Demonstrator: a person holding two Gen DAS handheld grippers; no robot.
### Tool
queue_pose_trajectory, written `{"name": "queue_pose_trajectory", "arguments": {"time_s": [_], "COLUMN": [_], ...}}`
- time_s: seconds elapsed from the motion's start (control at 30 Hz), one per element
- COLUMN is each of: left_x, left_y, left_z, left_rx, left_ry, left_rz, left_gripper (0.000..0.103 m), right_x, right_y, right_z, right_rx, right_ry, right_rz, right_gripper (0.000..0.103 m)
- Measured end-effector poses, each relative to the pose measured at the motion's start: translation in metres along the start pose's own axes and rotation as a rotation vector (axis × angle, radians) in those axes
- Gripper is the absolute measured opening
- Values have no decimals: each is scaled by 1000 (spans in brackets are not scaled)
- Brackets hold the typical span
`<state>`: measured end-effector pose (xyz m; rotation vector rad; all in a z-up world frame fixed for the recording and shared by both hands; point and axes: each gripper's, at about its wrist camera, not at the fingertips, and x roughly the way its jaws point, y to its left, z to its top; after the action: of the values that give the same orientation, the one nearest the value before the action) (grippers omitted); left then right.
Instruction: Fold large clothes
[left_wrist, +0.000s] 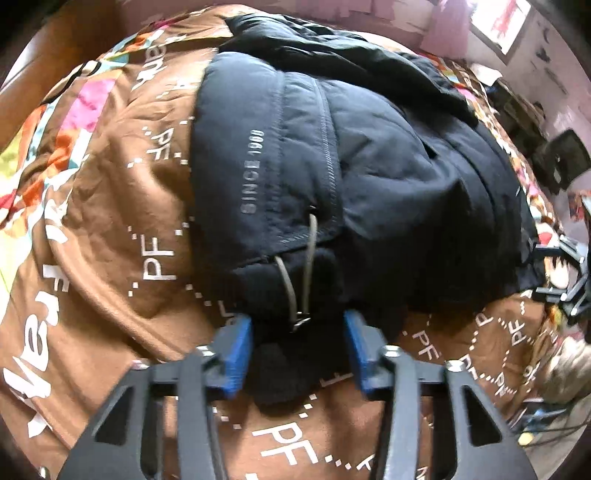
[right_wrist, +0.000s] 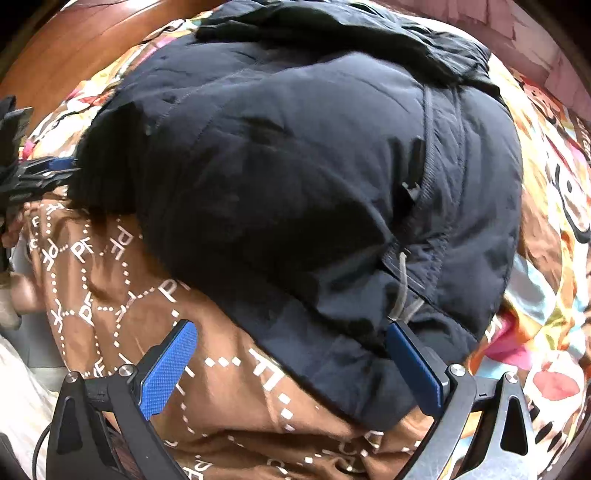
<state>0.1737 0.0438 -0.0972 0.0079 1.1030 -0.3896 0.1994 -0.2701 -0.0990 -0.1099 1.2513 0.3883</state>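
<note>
Spread widest, a brown quilt (left_wrist: 110, 206) printed with white "PF" letters and bright patches, covering the whole bed. Lying on the quilt, bulking over its middle: a dark padded jacket (left_wrist: 369, 166), puffy, already doubled into a thick mound, lettering "SINCE 1900" along one panel, a second dark layer heaped at the far edge of the jacket. At the near hem of the jacket, toward its left corner, the left gripper (left_wrist: 297, 354): blue pads parted to a moderate gap, dark cloth lying between them, not yet pinched so far as can be judged. At the near hem toward the other corner, the right gripper (right_wrist: 291, 354): spread wide, one pad touching the jacket's edge, the other over bare quilt beside the jacket, nothing held. Smallest, dangling from the hem just beyond the left pads, a grey drawcord (left_wrist: 306, 266) with its toggle. Step in hand, by judgement: taking hold of the near hem for another fold. Next move calls for closing both grippers on thick cloth, clear of the cord, then lifting evenly.
</note>
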Motion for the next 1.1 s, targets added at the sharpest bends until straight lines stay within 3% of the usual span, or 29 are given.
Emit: {"name": "queue_pose_trajectory", "arguments": {"time_s": [0.07, 0.23, 0.37, 0.53, 0.73, 0.83, 0.97, 1.1], "left_x": [-6, -25, -54, -97, -124, -125, -124, -130], "left_y": [-2, -10, -5, -10, -40, -46, -44, -44], "left_z": [2, 8, 21, 51, 96, 107, 117, 122], "left_rx": [14, -29, -161, -240, -223, -235, -272, -266], "left_ry": [-5, -12, -41, -119, -194, -194, -202, -232], "left_rz": [21, 14, -103, -261, -313, -328, -357, -330], "left_gripper": [18, 15, 13, 12, 11, 11, 11, 10], "right_x": [-1, 4, 15, 13, 13, 25, 44, 62], "right_y": [8, 26, 37, 47, 79, 100, 117, 114], "right_z": [2, 0, -5, -8, -15, -22, -22, -15], "right_rx": [-17, -102, -171, -215, -301, -353, -421, -429], "right_ry": [-17, -40, -47, -90, -171, -196, -244, -257], "right_rz": [-9, -47, -126, -168, -213, -292, -534, -674], "right_gripper": [103, 103, 103, 103, 103, 103, 103, 101]}}
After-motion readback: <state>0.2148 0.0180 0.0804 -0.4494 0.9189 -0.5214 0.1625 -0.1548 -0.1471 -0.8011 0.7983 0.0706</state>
